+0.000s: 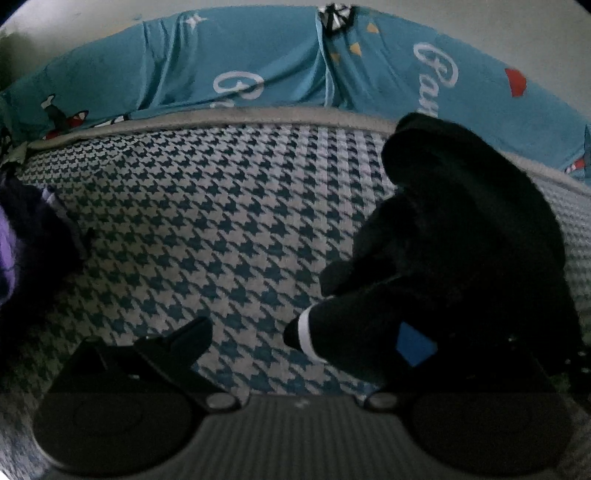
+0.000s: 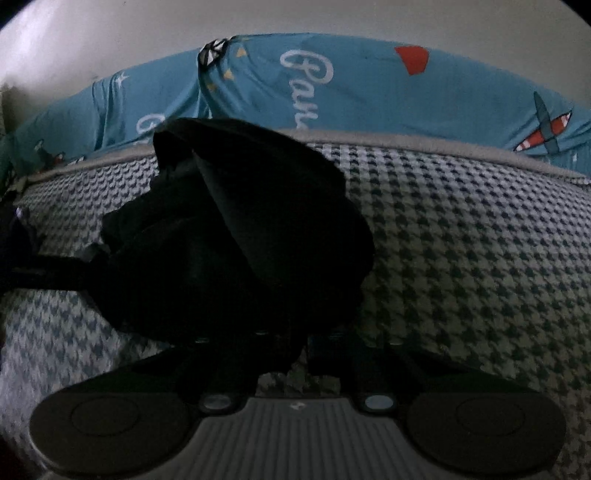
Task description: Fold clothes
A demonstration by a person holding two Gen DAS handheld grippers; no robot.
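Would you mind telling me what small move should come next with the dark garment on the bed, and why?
Probably lift the black garment and spread it flat on the houndstooth mattress. It sits bunched in a heap. The left gripper is open, its left finger over bare mattress. The right gripper seems closed on its near edge, though darkness makes that uncertain.

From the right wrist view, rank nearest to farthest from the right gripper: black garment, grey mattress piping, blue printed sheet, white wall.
1. Crumpled black garment, at the right gripper, left of centre.
2. Grey piping edge of the houndstooth mattress, beyond it.
3. Blue printed sheet, behind the piping.
4. White wall, at top.
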